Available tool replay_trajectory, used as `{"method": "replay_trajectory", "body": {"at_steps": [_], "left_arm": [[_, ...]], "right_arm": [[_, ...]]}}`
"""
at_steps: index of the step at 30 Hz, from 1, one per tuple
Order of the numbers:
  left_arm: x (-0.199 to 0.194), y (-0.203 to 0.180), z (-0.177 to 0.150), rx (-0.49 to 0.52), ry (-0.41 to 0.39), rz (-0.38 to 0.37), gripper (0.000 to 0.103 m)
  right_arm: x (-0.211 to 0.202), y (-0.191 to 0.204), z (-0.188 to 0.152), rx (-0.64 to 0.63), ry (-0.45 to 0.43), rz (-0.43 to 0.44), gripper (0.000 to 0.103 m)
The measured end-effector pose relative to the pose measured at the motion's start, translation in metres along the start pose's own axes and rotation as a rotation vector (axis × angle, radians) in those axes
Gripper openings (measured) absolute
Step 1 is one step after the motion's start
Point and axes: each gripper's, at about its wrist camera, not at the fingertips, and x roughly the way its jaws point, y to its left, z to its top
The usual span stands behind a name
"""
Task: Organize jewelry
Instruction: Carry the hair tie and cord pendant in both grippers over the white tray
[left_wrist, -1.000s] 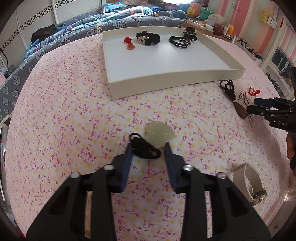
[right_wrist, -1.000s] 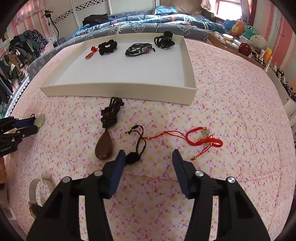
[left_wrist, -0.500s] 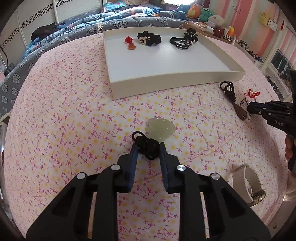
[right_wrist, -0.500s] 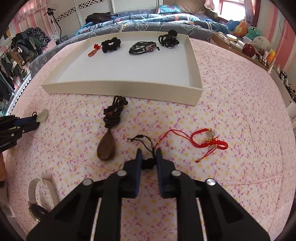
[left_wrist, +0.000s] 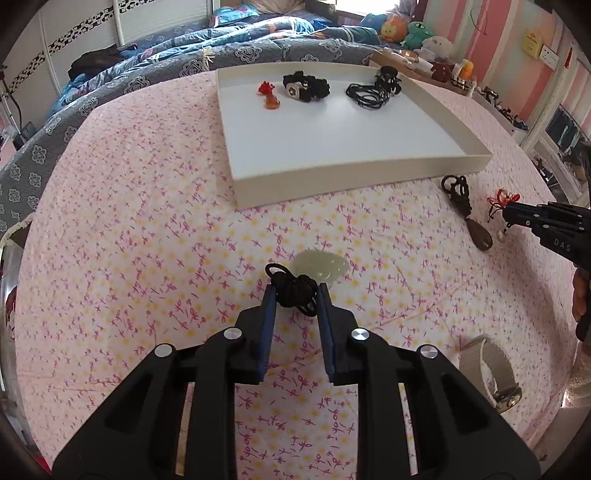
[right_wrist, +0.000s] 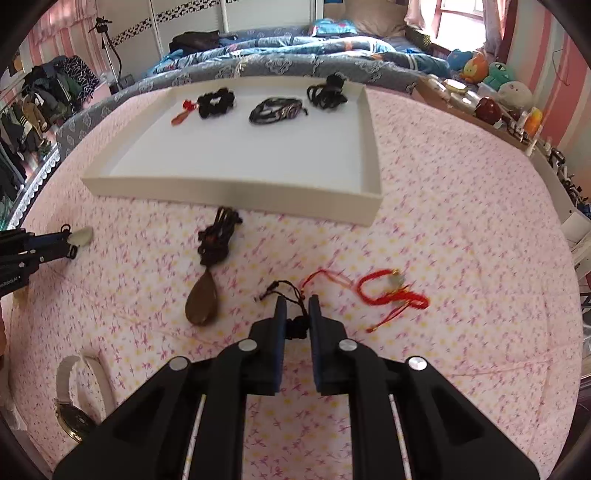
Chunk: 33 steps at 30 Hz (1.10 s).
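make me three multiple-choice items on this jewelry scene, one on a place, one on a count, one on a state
1. Where does the brown teardrop pendant on a dark braided cord lie?
A. inside the tray
B. on the pink floral bedspread, in front of the tray
C. between a gripper's fingers

2. How many pieces of jewelry lie in the shallow white rectangular tray?
A. two
B. four
C. six

3. What is the left gripper doing?
A. closed on the bunched black cord of the pale green stone pendant
B. wide open above the tray
C. gripping the watch

Answers: 1 B, the pendant rests on the bedspread just outside the tray's near wall. 2 B, four separate pieces sit along the far side. 3 A, the blue pads press the cord bundle from both sides, having just closed in.
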Motion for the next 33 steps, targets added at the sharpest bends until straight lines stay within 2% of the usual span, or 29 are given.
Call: {"method": "replay_trajectory", "body": {"at_steps": [12,14,19,23,27,31,33], "left_arm": [[-0.024,0.0,0.034,-0.006,-0.033,0.006,0.019],[-0.029,0.0,0.045,-0.006,-0.046,-0.001,0.0],[-0.03,0.006,0.08,-0.031,-0.081,0.0,0.0],[-0.021,0.012,0.101,-0.061,-0.065,-0.017,0.0],[-0.018,0.009,0.094,-0.047,-0.047,-0.022,0.0],[-0.01,0.009,0.08,-0.05,-0.015,-0.017,0.0],[-0.005,0.008,0.071,-0.058,0.0,-0.004,0.009]], "right_arm": [[-0.025,-0.015,0.036,-0.001,-0.091,-0.03,0.012],[-0.028,-0.016,0.044,-0.001,-0.104,-0.031,0.012],[-0.03,-0.021,0.075,0.0,-0.14,-0.038,0.012],[-0.025,-0.02,0.101,0.008,-0.155,-0.033,0.012],[-0.022,-0.015,0.112,0.008,-0.167,-0.016,0.012],[-0.018,-0.011,0.109,-0.009,-0.157,-0.019,0.012],[-0.016,-0.01,0.105,-0.006,-0.151,-0.018,0.012]]}}
